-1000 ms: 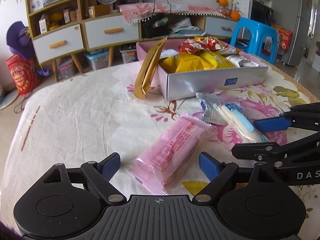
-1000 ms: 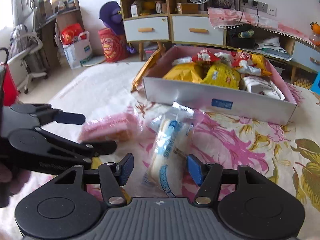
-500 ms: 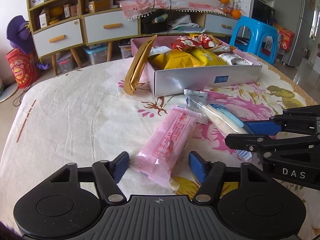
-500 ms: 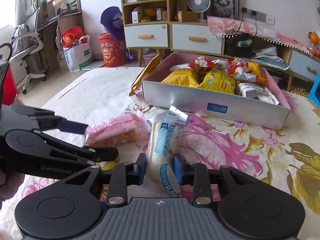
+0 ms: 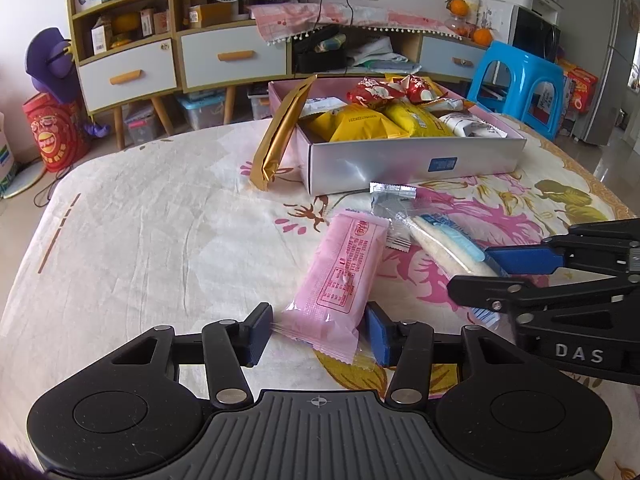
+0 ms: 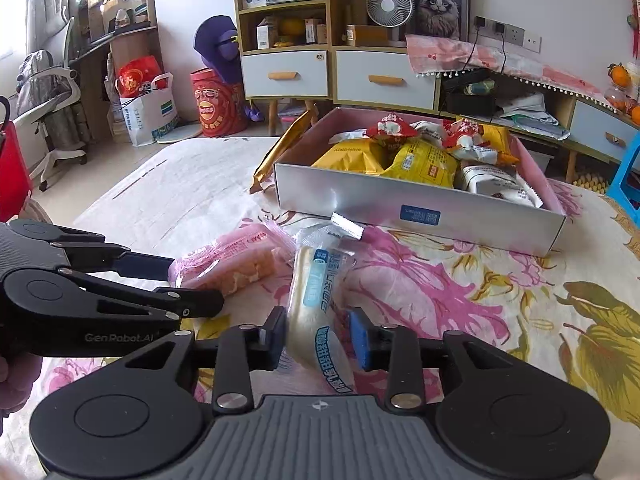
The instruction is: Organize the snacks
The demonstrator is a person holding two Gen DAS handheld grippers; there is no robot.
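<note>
Left wrist view: since a second ago the left hand-held gripper (image 5: 318,334) has been closing its jaws around the near end of the pink snack packet (image 5: 340,276). The right pad touches the wrapper; the left pad stands just at its crimped edge, so a firm grip cannot be told. The packet lies on the flowered bench (image 5: 160,232), pointing toward the silver snack box (image 5: 416,160). Bare cloth lies open to the left.

Right wrist view: the right hand-held gripper (image 6: 320,338), which pinched narrower half a second ago, has just been opening a little. The white-and-blue snack packet (image 6: 316,292) sits between its fingers, the left pad against the wrapper and the right pad just apart. The box's near wall stands close beyond the packet's far tip, and the left hand-held gripper (image 6: 160,280) crowds the left side.
</note>
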